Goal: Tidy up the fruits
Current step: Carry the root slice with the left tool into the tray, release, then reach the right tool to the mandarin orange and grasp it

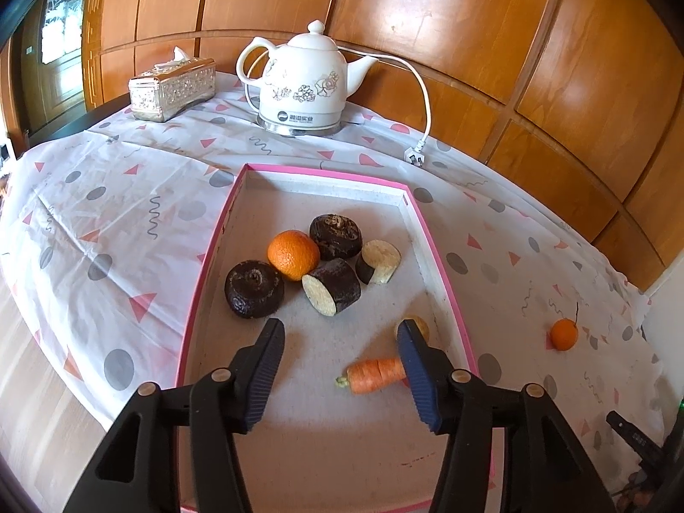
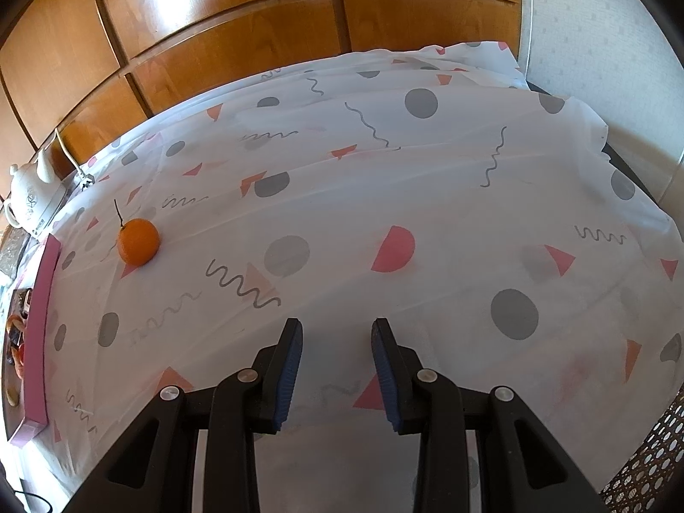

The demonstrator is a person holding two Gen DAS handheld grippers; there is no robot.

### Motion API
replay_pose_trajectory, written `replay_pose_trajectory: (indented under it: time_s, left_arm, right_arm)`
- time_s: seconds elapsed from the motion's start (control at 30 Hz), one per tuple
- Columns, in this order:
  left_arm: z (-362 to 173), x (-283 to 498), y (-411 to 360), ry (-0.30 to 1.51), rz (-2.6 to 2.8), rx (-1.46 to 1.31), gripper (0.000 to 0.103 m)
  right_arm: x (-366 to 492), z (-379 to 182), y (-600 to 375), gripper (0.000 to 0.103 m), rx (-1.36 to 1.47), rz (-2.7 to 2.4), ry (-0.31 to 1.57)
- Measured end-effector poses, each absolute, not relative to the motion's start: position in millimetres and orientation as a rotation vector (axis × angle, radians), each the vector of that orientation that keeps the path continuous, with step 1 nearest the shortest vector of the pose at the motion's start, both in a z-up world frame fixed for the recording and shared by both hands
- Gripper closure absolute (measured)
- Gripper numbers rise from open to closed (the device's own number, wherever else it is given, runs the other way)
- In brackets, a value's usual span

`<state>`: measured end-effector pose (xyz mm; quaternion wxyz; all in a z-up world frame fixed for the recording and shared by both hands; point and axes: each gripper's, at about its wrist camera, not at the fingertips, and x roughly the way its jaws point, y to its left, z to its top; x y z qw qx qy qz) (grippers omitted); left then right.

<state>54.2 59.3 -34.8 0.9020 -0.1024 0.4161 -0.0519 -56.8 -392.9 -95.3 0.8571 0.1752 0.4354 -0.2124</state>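
A pink-rimmed tray (image 1: 444,282) holds an orange (image 1: 293,255), two dark round roots (image 1: 254,288) (image 1: 335,236), two cut dark-skinned pieces with pale faces (image 1: 332,286) (image 1: 379,261) and a carrot piece (image 1: 374,374). My left gripper (image 1: 342,322) hangs over the tray's near part, open, with only tray floor between its pads. The carrot lies just beside its right finger (image 1: 421,367). A second orange (image 1: 563,334) (image 2: 138,241) with a thin stem rests on the cloth to the right of the tray (image 2: 40,312). My right gripper (image 2: 337,320) hovers over bare cloth, open, well to the right of that orange.
A white electric kettle (image 1: 305,81) and a silver tissue box (image 1: 173,89) stand at the back of the table. The kettle's cord ends in a plug (image 1: 414,156) on the patterned cloth (image 2: 384,171). Wooden wall panels (image 1: 470,21) run behind the table.
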Motion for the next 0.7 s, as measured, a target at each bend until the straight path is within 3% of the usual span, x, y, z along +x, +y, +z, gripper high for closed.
replay_pose_trajectory:
  time_s: [0.7]
  left_arm:
    - [-26, 28, 86, 0.800, -0.004, -0.234, 0.025]
  right_arm:
    - [-13, -84, -352, 0.069, 0.307, -0.257, 0.937]
